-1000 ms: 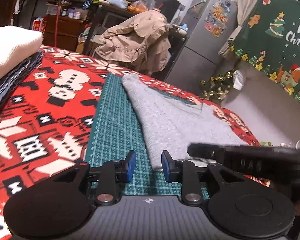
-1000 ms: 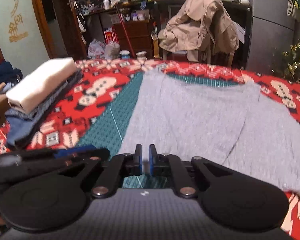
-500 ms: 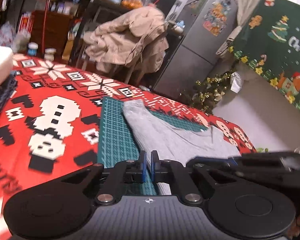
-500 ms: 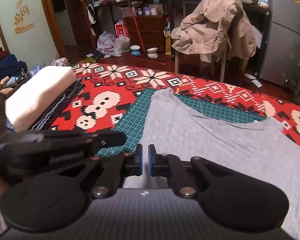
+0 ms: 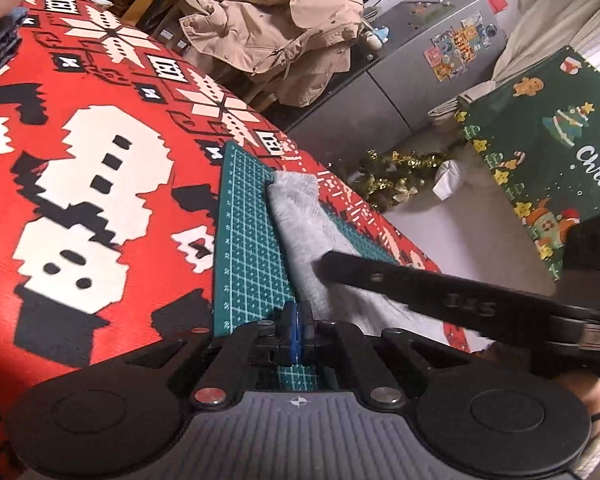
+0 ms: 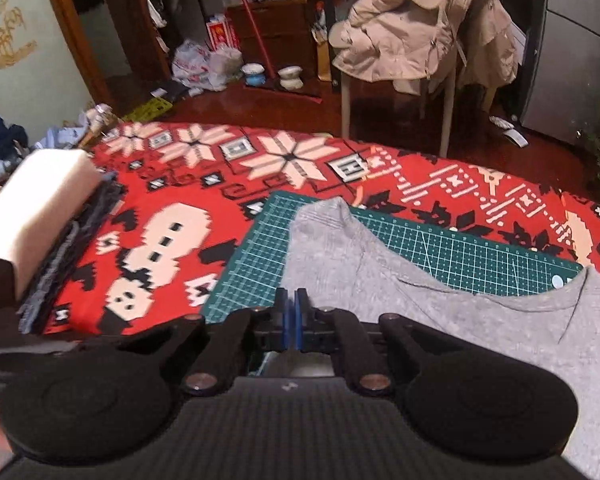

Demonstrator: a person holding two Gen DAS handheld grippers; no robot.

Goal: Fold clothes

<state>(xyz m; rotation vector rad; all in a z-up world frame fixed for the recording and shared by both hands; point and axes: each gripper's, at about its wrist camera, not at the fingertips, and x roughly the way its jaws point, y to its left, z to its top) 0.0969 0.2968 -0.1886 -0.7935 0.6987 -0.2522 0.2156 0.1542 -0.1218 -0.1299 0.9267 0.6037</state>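
A grey shirt (image 6: 420, 320) lies partly on a green cutting mat (image 6: 460, 256), with its sleeve toward the far side and its collar to the right. My right gripper (image 6: 291, 318) is shut on the shirt's near left edge, and the cloth rises to its blue pads. In the left wrist view the shirt (image 5: 300, 220) shows as a narrow raised strip running straight to my left gripper (image 5: 298, 318), which is shut on that same edge. One of the right gripper's fingers (image 5: 380, 280) crosses over the cloth just to the right.
The mat (image 5: 248, 248) sits on a red patterned tablecloth (image 5: 100, 200). A stack of folded clothes (image 6: 40, 208) stands at the table's left. Beyond the far edge are a chair with a beige coat (image 6: 420, 28) and a grey fridge (image 5: 420, 60).
The left jaws went from open to shut at the shirt's edge, and that view has rolled. Both grippers drew back toward the near side. The shirt now looks narrower and bunched.
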